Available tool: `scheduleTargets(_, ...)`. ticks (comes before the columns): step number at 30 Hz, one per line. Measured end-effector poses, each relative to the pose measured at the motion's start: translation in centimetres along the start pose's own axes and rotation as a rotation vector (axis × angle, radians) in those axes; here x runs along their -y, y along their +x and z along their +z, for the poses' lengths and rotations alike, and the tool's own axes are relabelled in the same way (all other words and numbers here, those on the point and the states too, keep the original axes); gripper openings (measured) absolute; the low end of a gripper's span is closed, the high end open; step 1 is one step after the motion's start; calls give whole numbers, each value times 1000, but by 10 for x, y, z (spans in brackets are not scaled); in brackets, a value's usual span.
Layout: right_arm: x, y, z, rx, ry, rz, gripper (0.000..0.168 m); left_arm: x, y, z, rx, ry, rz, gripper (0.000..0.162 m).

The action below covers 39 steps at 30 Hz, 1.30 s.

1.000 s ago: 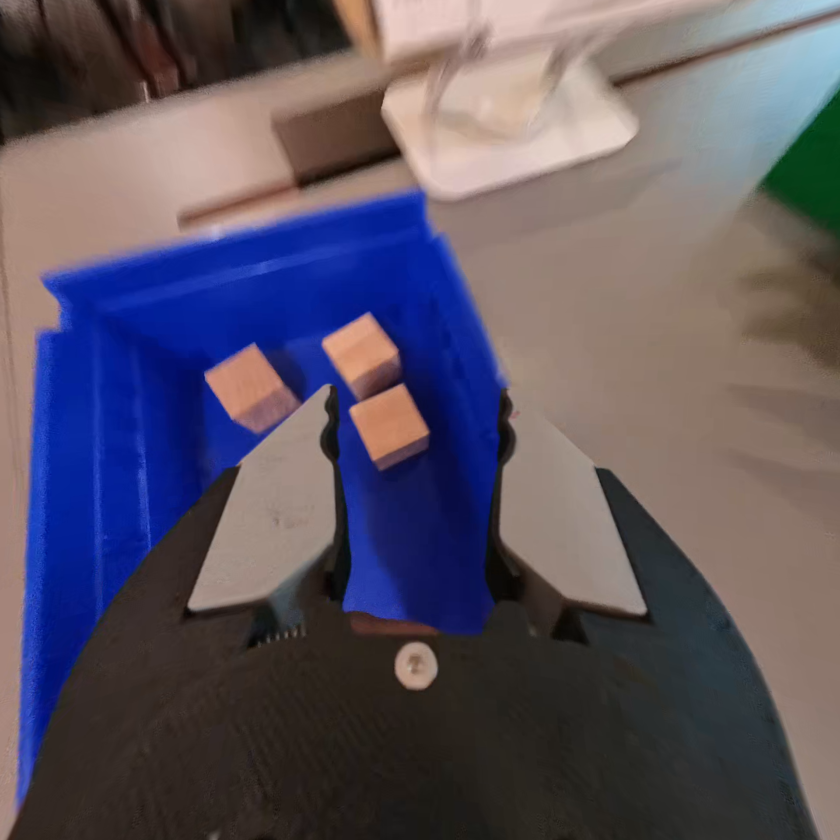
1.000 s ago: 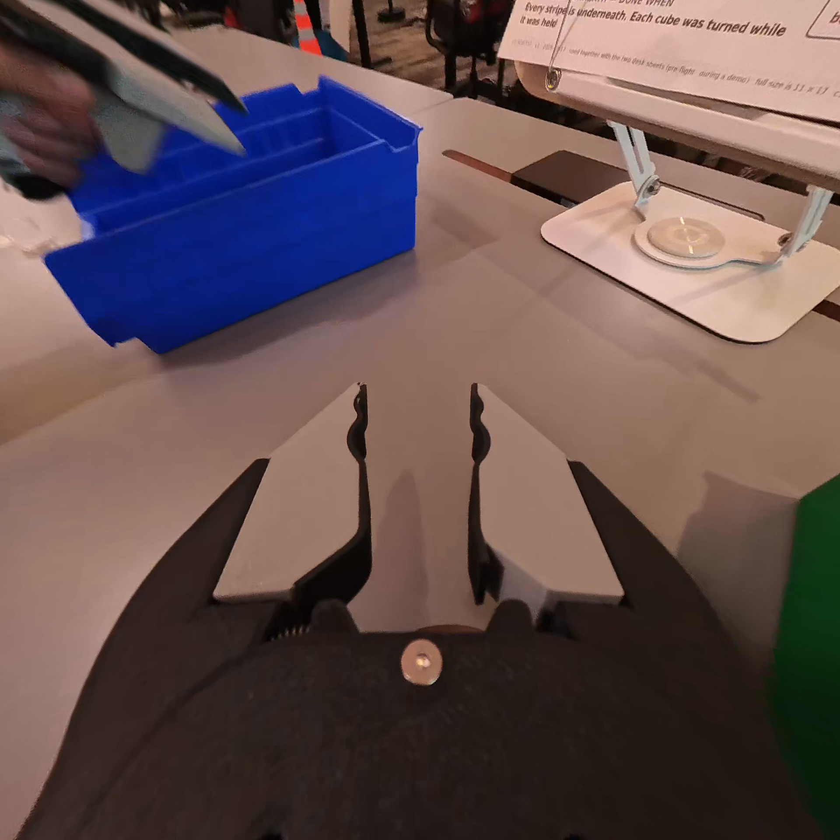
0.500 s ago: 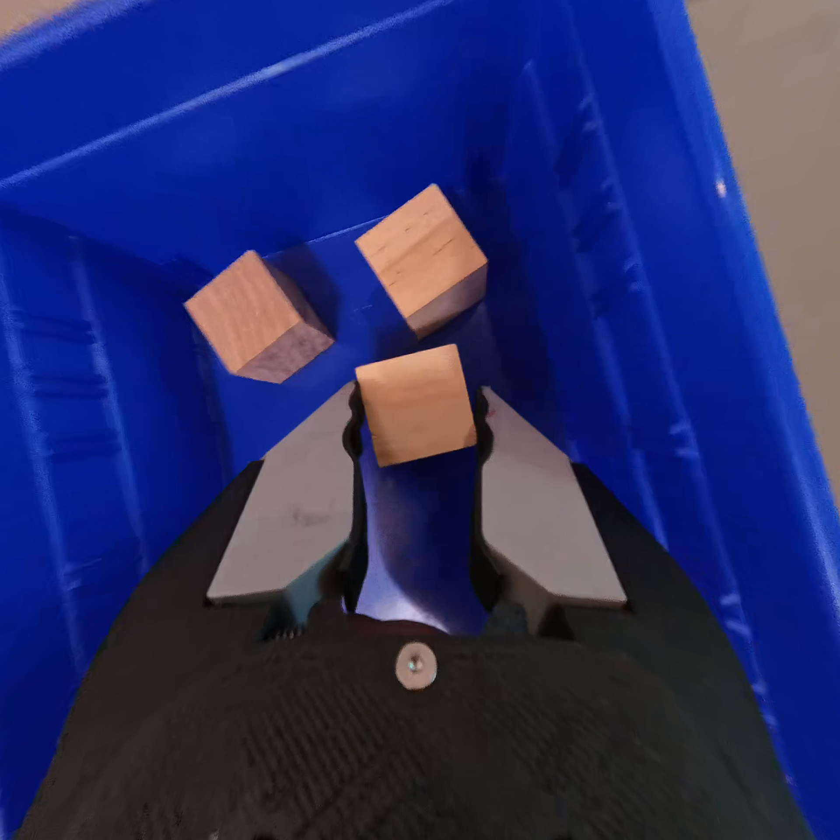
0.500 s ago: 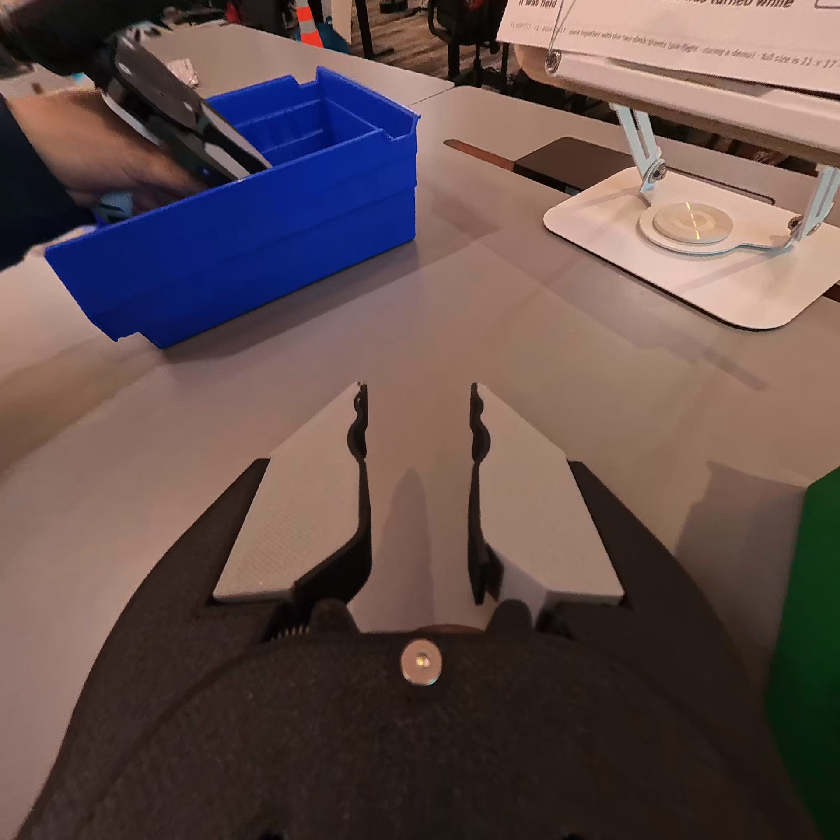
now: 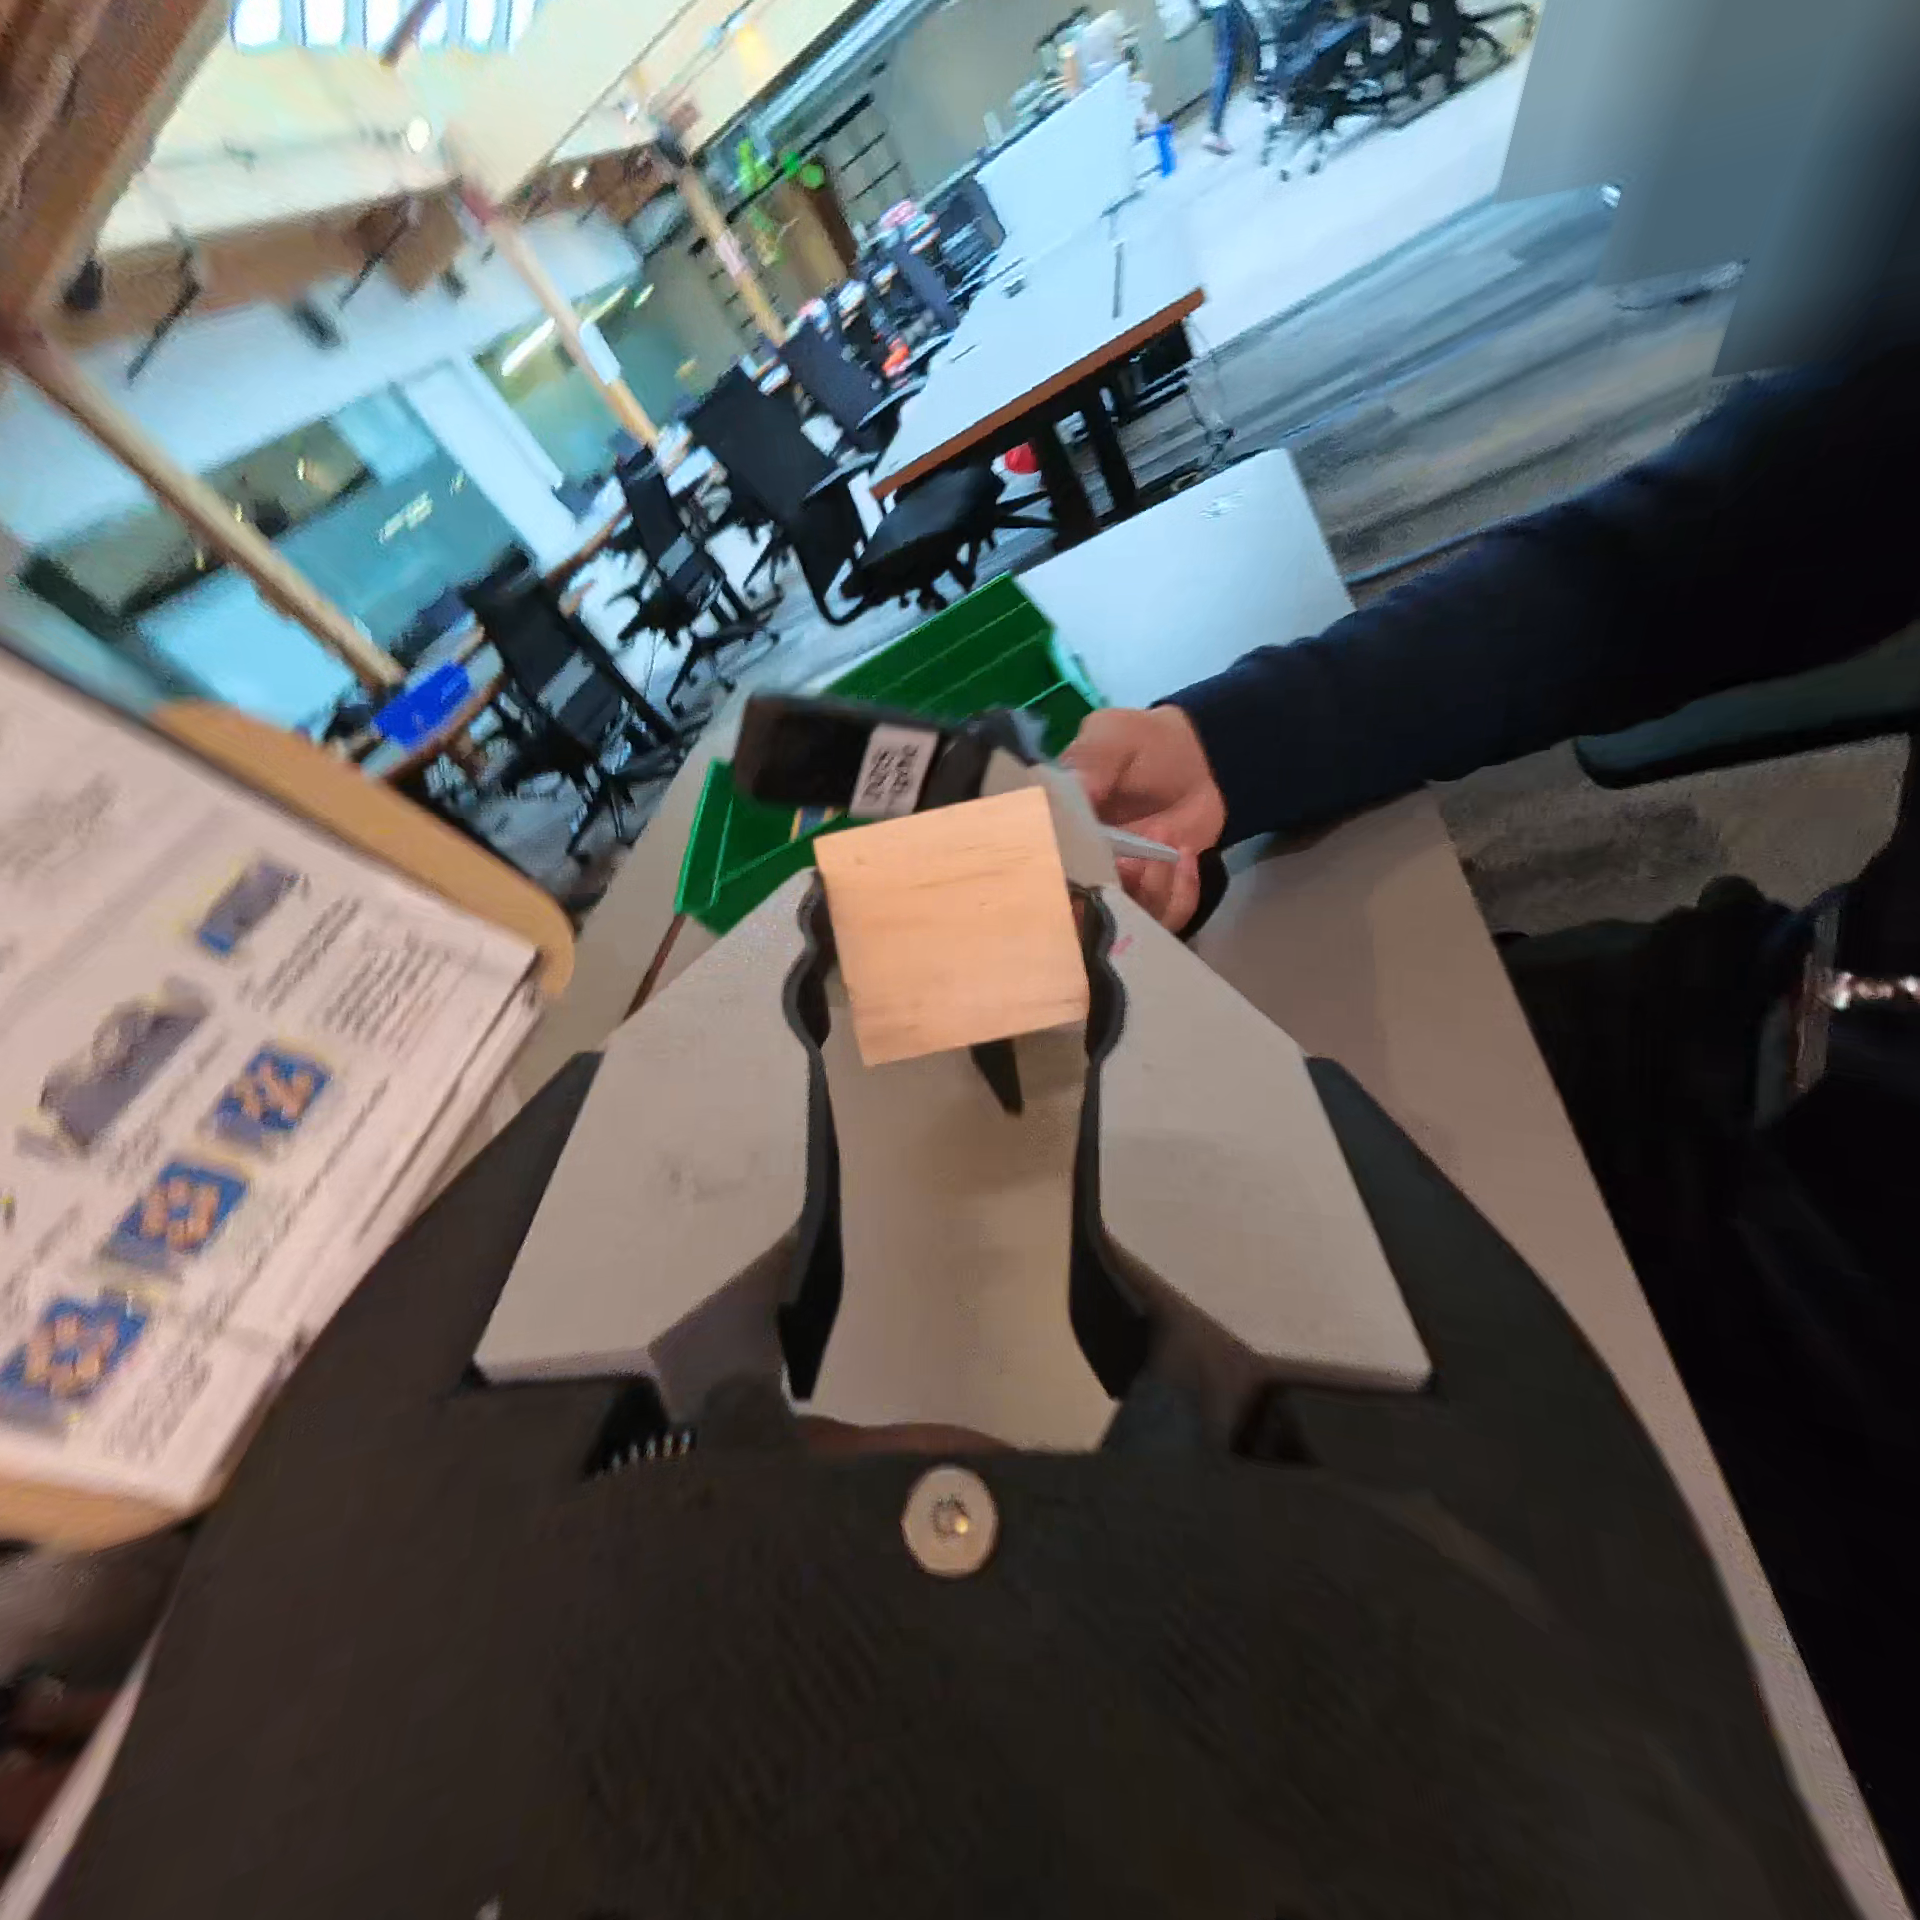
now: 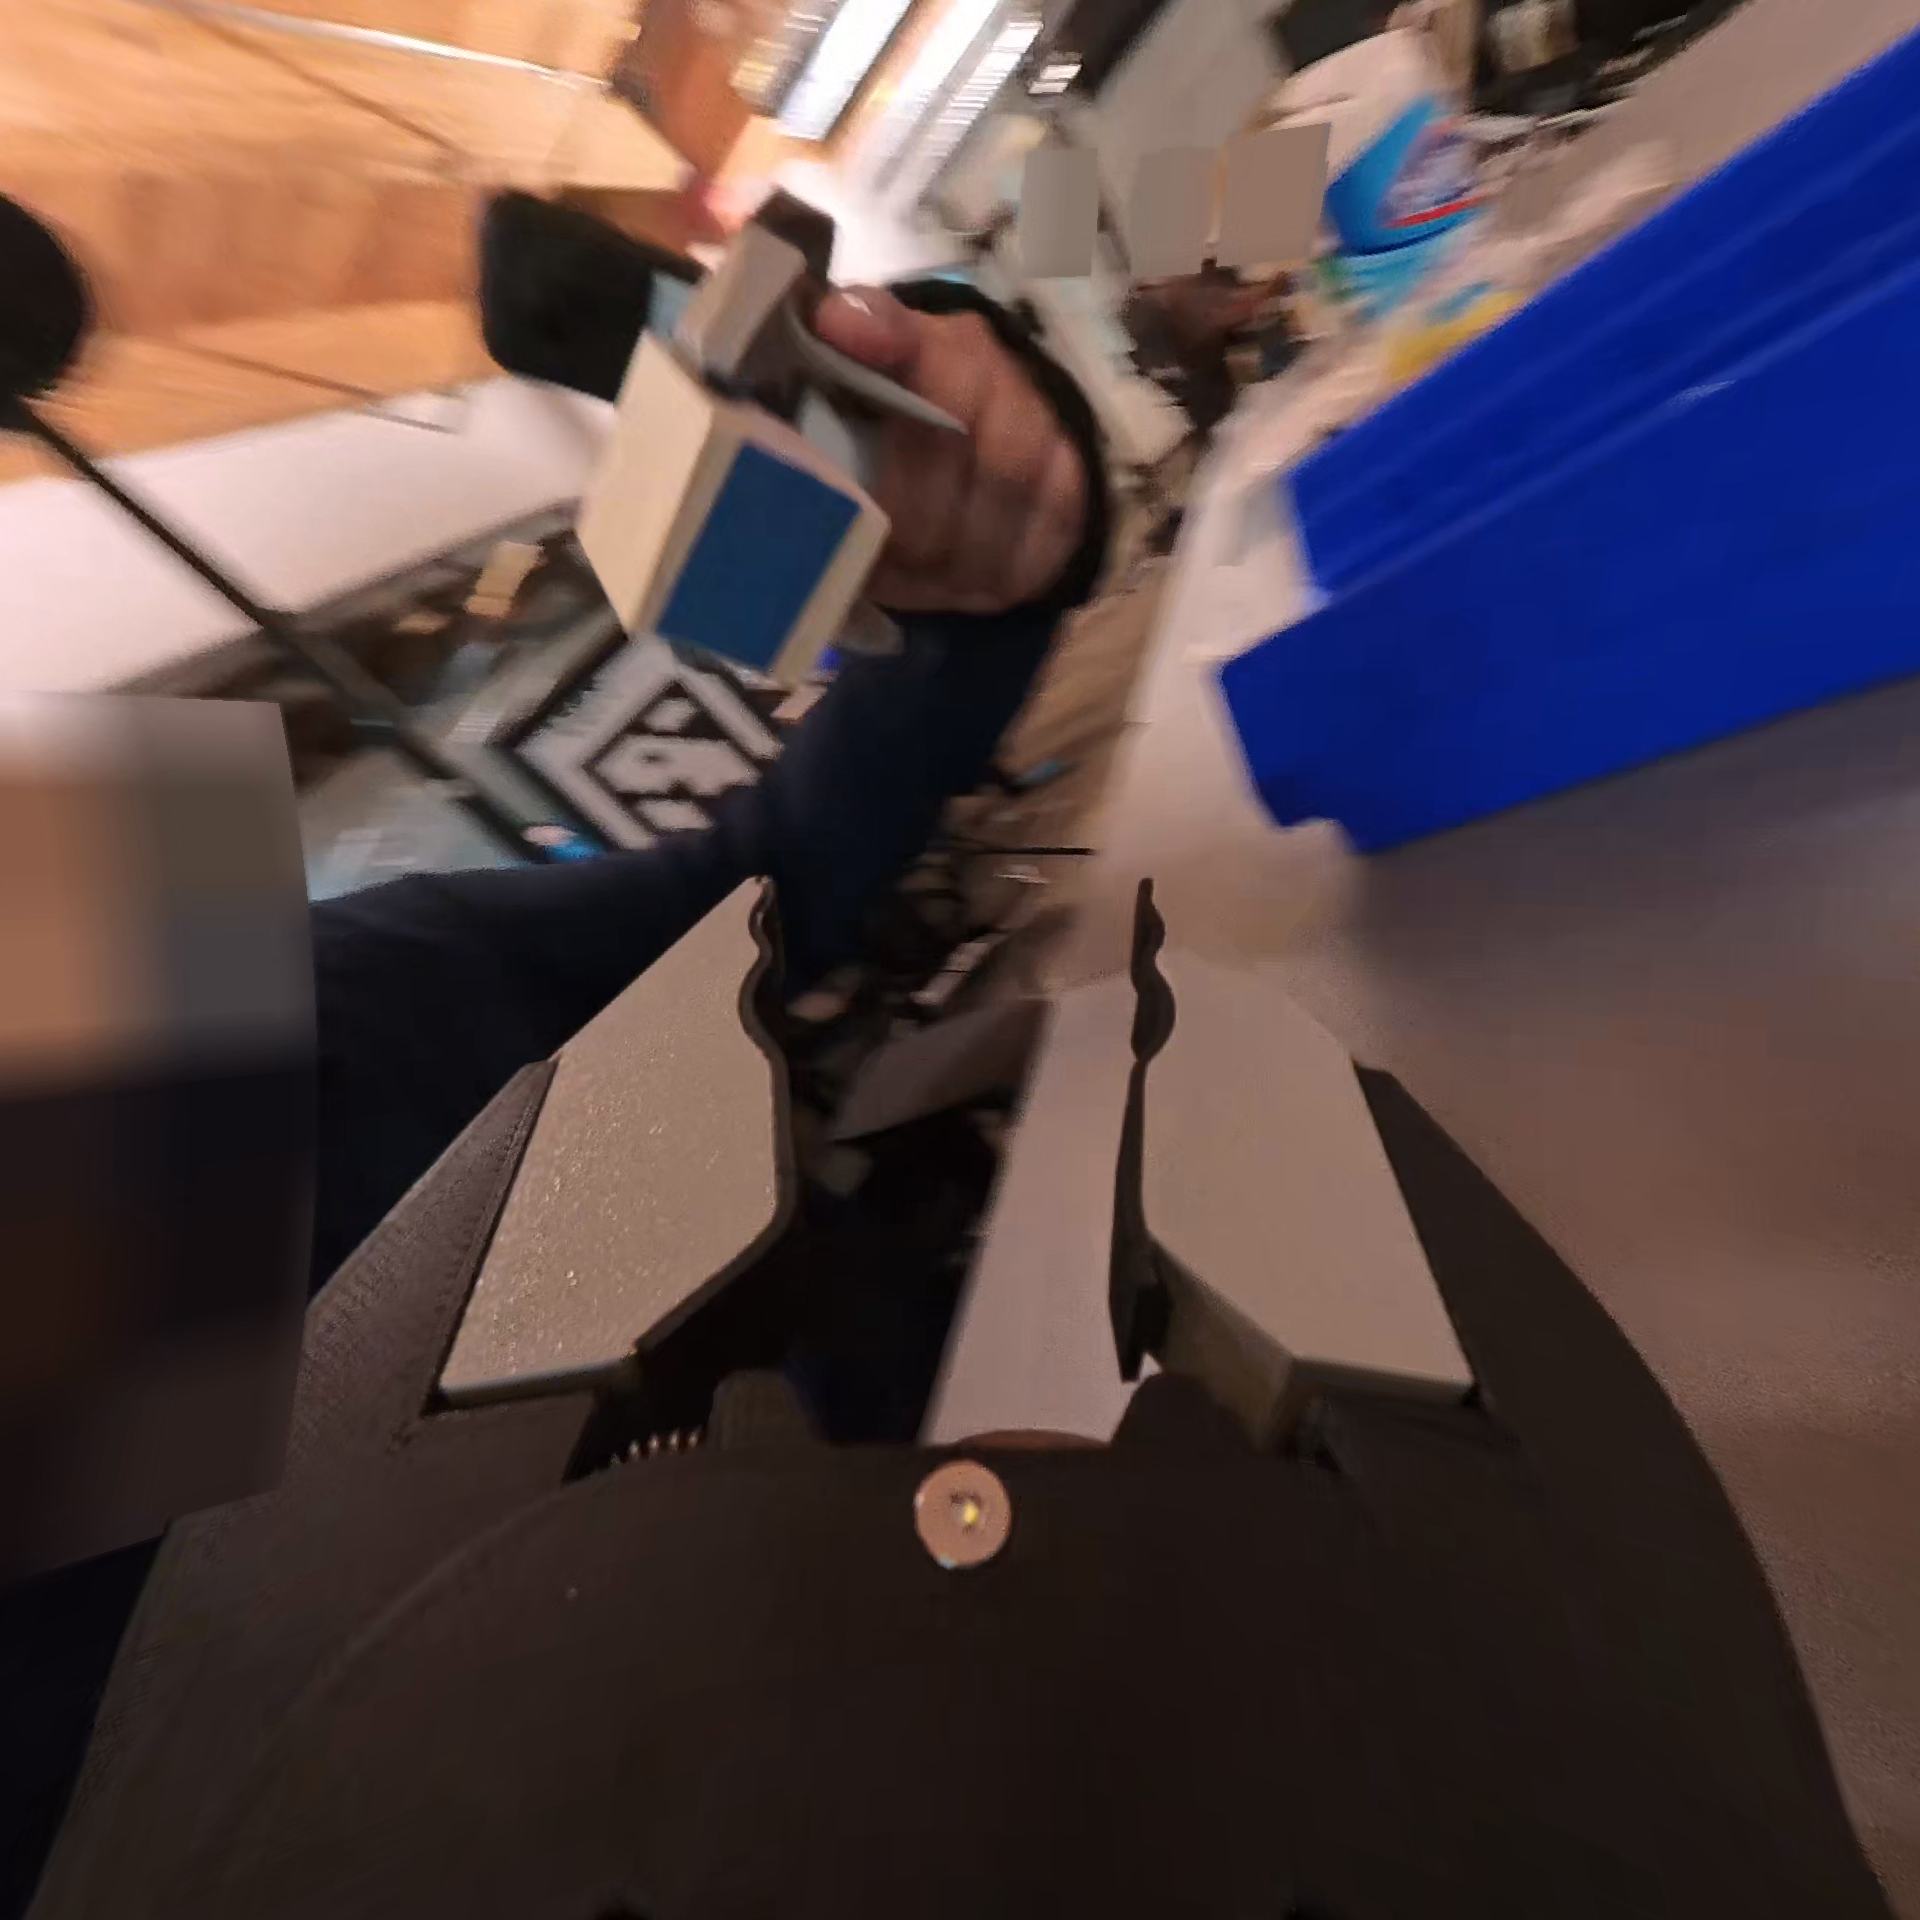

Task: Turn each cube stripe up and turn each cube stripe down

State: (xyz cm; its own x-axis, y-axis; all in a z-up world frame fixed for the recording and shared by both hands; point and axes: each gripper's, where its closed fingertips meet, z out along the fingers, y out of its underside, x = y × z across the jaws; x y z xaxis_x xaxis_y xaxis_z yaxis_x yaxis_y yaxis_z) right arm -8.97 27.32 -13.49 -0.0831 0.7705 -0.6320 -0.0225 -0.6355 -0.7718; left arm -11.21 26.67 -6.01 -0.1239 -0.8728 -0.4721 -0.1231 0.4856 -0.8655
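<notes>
Cube (image 5: pixel 956 923) sits clamped between the left gripper (image 5: pixel 954 940) fingertips, lifted clear of the table (image 5: pixel 1382 997); half a second ago it lay on the floor of the blue bin (image 6: pixel 1621 499) with two others. In the right wrist view its far face carries a blue stripe patch, turned toward that camera. Right gripper (image 6: pixel 951 940) holds nothing, jaws parted, as before, but it now points at the left gripper rather than across the table. Beyond the cube in the left wrist view: the right hand (image 5: pixel 1148 800) and dark sleeve (image 5: pixel 1538 634), then a green bin (image 5: pixel 935 675). Instruction sheet (image 5: pixel 197 1049) stands at left. The right wrist view is heavily blurred.
</notes>
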Motion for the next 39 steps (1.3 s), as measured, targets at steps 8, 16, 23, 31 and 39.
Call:
scheduleTargets(8,4,-51,1,334,52,101,66,-2,41,50,-20,-6,214,46)
scheduleTargets(16,11,1,-7,-150,57,-146,45,-64,10,57,211,-134,277,43)
scheduleTargets(23,26,30,-25,-766,-16,-697,43,-99,-6,54,366,-288,245,31)
scheduleTargets(31,107,-81,-152,-1075,497,-961,43,-102,23,85,415,-300,1,0)
scheduleTargets(39,51,6,-349,-1579,-44,-297,44,-139,2,106,556,-352,88,0)
